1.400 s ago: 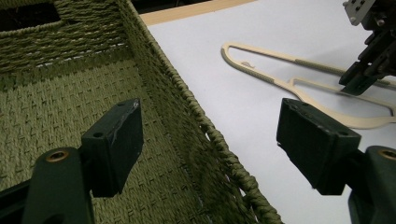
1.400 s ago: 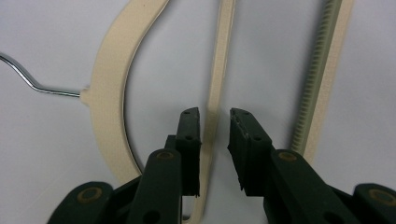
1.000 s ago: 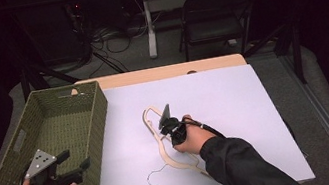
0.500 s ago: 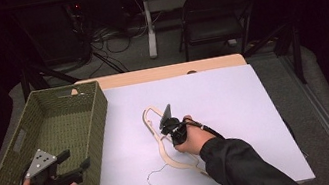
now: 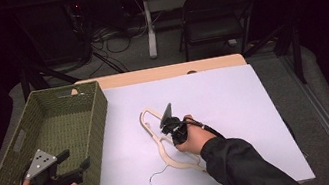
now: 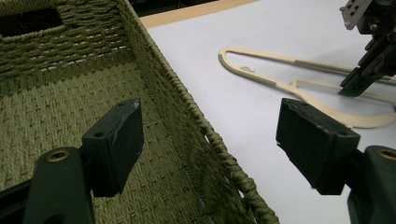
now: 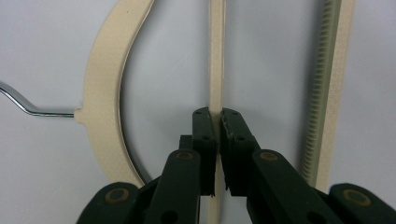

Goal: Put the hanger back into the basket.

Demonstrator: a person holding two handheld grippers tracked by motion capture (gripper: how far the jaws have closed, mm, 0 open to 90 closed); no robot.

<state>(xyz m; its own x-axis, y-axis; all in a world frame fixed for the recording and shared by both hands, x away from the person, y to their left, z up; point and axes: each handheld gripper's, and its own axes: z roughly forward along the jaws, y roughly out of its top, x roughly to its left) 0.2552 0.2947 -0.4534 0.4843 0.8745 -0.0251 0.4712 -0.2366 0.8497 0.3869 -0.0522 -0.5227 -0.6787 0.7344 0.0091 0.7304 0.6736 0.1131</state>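
Your right gripper (image 5: 169,122) is down on the cream hanger (image 5: 160,141), which lies flat on the white sheet (image 5: 236,111) near the middle of the table, well apart from the basket. In the right gripper view, the two black jaws are closed on the thin inner bar of the hanger (image 7: 216,56). The bar runs straight between the pads, and you see almost no gap on either side of it. The jaws have just been closing, and now they clamp this bar. To the left of the jaws in that view, the curved shoulder part of the hanger bends away, and the metal hook (image 7: 28,108) comes out from it toward the left edge. To the right of the jaws lies the long bar with the ribbed strip (image 7: 327,93), just beside your fingers (image 7: 233,140) but not touching them.

In the high view, the hook (image 5: 158,178) points toward your side of the table, and the rounded end of the hanger points away from you.

Your left gripper (image 5: 66,167) is at the near end of the green woven basket (image 5: 44,112). Its jaws stand wide apart with nothing between the pads. In the left gripper view, one finger (image 6: 114,144) hangs over the inside of the basket and the other finger (image 6: 317,144) is over the white sheet, so the basket wall (image 6: 210,140) passes between them without touching. Farther off in that view, you see the hanger (image 6: 280,84) and your right gripper (image 6: 355,86) on it.
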